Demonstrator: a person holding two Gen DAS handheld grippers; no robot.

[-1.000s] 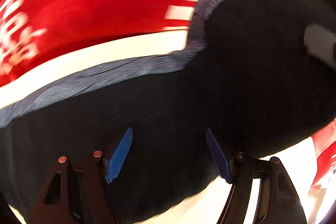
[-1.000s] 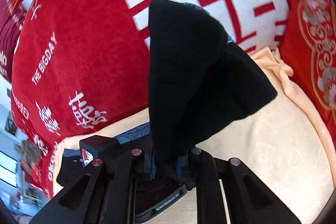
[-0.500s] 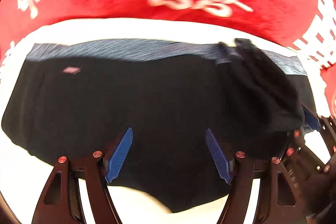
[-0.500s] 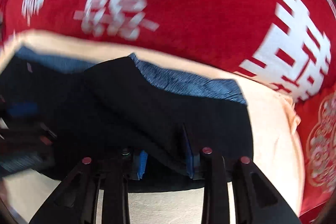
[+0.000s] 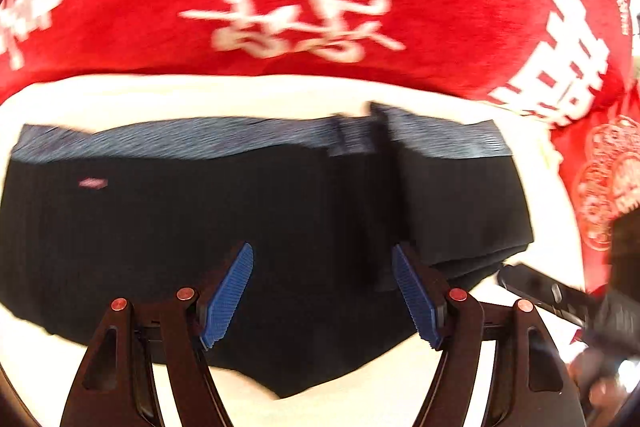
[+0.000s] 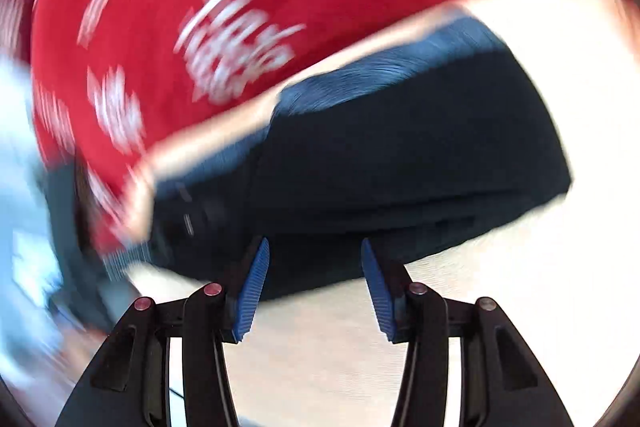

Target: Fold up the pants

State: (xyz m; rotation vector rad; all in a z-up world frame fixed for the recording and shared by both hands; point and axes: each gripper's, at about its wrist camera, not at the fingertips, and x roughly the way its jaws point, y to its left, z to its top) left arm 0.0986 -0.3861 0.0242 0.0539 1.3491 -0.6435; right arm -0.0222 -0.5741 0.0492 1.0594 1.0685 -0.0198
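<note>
Beneath the left claw (image 5: 322, 293), pants (image 5: 200, 227).

Bright, overexposed light; heavy motion blur in right view, fisheye-dark corners.

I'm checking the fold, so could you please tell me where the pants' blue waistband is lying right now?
In the left wrist view the waistband runs along the far edge of the pants, on the cream sheet just below the red blanket.
</note>
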